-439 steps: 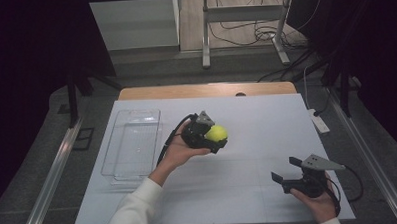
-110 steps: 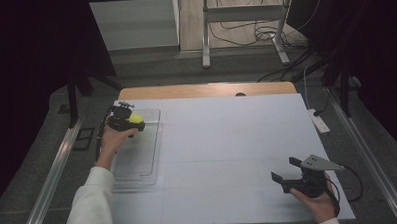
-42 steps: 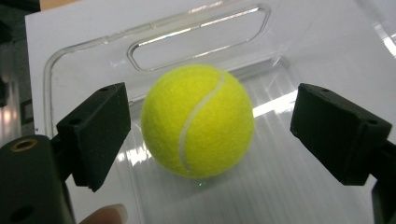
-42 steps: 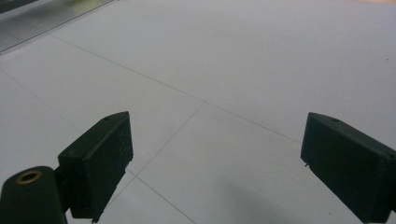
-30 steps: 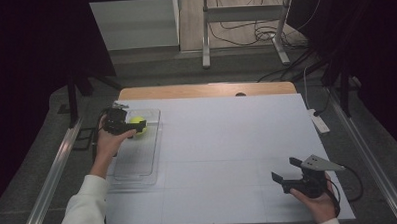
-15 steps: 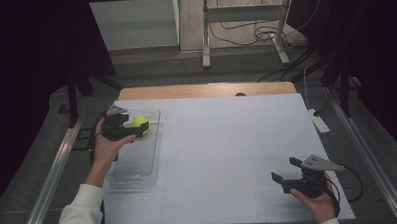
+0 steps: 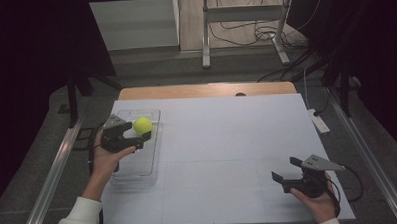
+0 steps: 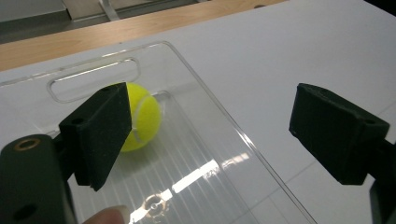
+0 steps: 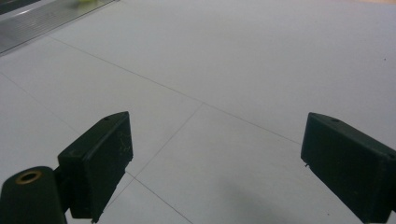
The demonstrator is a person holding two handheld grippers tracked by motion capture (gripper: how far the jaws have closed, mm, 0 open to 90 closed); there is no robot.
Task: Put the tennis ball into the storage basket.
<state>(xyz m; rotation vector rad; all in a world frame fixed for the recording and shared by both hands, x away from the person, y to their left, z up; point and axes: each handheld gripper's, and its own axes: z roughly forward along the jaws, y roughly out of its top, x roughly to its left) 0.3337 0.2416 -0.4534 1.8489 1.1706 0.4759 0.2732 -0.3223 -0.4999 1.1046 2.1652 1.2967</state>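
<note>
One yellow tennis ball lies in one clear plastic tray. Two tools are in hand, the left tool and the right tool. One white bench carries them, and one small white device sits at its right edge.

A fuzzy felt tennis ball lies in a glossy, ribbed clear-plastic tray on a matt white table.

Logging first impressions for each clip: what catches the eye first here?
The yellow ball stands out, lying in the clear tray at the white table's far left. The left gripper sits open just beside it; the right gripper rests open at the near right.
</note>
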